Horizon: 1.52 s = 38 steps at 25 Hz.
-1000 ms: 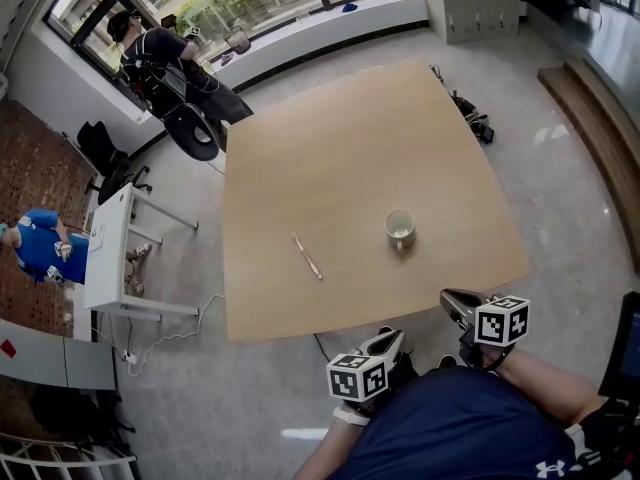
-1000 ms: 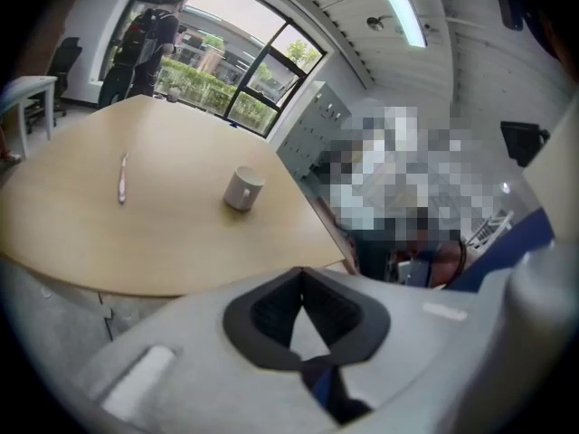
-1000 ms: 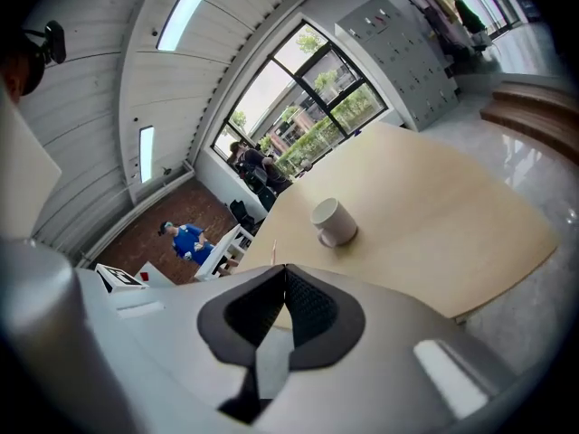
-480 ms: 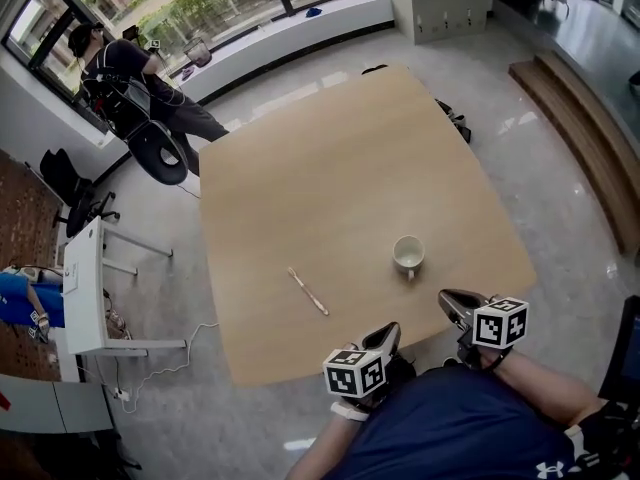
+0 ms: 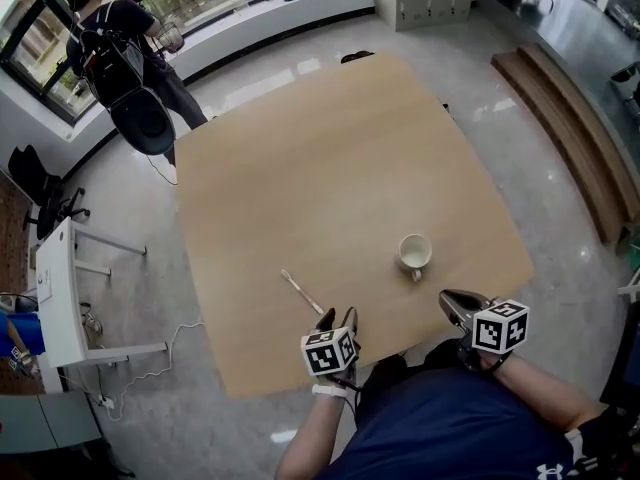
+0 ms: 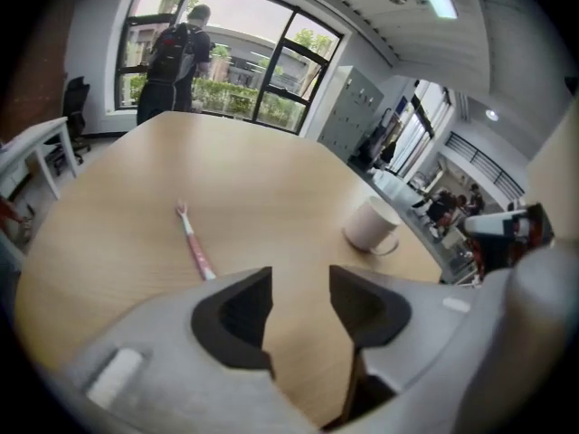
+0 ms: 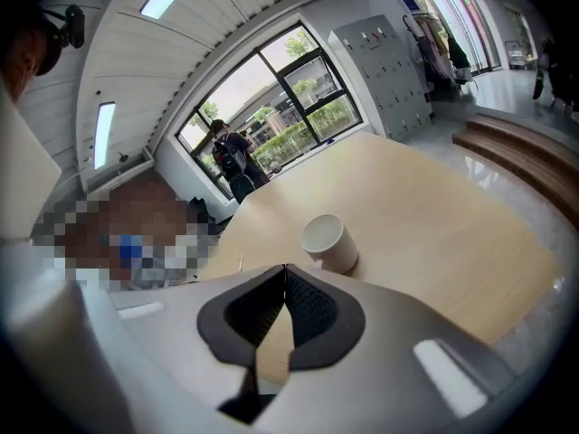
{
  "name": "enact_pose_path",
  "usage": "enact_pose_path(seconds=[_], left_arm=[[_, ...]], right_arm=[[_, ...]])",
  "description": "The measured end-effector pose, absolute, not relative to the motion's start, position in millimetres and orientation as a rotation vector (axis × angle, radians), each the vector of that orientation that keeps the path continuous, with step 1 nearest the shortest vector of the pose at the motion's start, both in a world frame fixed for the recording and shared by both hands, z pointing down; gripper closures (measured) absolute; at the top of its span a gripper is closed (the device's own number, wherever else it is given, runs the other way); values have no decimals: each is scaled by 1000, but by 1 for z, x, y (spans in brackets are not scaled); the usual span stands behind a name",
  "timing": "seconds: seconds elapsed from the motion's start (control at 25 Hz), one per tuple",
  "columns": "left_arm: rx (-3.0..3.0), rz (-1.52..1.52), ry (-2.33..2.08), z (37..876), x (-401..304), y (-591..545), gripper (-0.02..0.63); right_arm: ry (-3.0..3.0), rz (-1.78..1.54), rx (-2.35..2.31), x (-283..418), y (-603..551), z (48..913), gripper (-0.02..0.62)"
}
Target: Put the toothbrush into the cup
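A thin pink-and-white toothbrush (image 5: pixel 300 292) lies flat on the wooden table (image 5: pixel 330 168) near its front edge, bristle end away from me. To its right a white cup (image 5: pixel 413 253) stands upright, empty, with its handle toward me. My left gripper (image 5: pixel 335 317) hovers over the table edge just behind the toothbrush's near end; its jaws are opening with nothing between them. In the left gripper view the toothbrush (image 6: pixel 193 242) lies ahead and left of the left gripper (image 6: pixel 300 283), and the cup (image 6: pixel 371 224) is ahead to the right. My right gripper (image 5: pixel 447 299) is shut and empty, just short of the cup (image 7: pixel 328 241).
A person with a backpack (image 5: pixel 115 38) stands by the windows beyond the table's far left corner. A white desk (image 5: pixel 60 298) and a cable on the floor are to the left. Wooden steps (image 5: pixel 570 118) run along the right.
My left gripper has moved forward from beside my body to over the table's front edge near the toothbrush, and its jaws have opened. The right gripper has barely shifted.
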<state>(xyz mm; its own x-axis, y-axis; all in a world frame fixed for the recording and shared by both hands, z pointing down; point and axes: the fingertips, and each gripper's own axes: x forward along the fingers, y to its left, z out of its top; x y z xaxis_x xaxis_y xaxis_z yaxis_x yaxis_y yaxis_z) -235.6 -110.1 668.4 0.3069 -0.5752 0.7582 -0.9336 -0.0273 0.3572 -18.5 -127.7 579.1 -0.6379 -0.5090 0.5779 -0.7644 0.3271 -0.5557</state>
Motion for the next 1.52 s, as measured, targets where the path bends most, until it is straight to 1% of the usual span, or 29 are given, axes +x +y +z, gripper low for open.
enact_pose_path(seconds=[0.12,0.24,0.4,0.64,0.68,0.76,0.8,1.08,1.36,1.52], left_arm=[[1650,582,-1476,682,-269,-127,372],[1574,674,-1552,704,-295,-138,351],[1468,741,-1599,734,-313,-138,344],[1456,757,-1629,738,-316,-131,350],[1457,758,-1624,740,-317,-129,370],[1447,738,-1630,742,-320,-125,520],[1440,720,-1636,743,-322,-123,536],[1410,697,-1627,745,-313,-115,543],[1477,588,-1494,733,-254,-82,543],[1541,594,-1465,712,-230,-75,543]], right_arm=[[-2276,1217,1168,-13,-131,578,584],[-2284,1211,1152,-15,-137,578,584],[-2328,1214,1133,-12,-153,573,584],[-2370,1287,1100,-6,-166,573,584],[-2380,1280,1085,-6,-166,573,584],[-2394,1278,1076,-3,-167,572,584],[-2396,1287,1083,0,-168,573,584],[-2396,1323,1099,14,-170,577,584],[-2402,1319,1081,18,-162,573,584],[-2412,1312,1041,10,-159,574,584]])
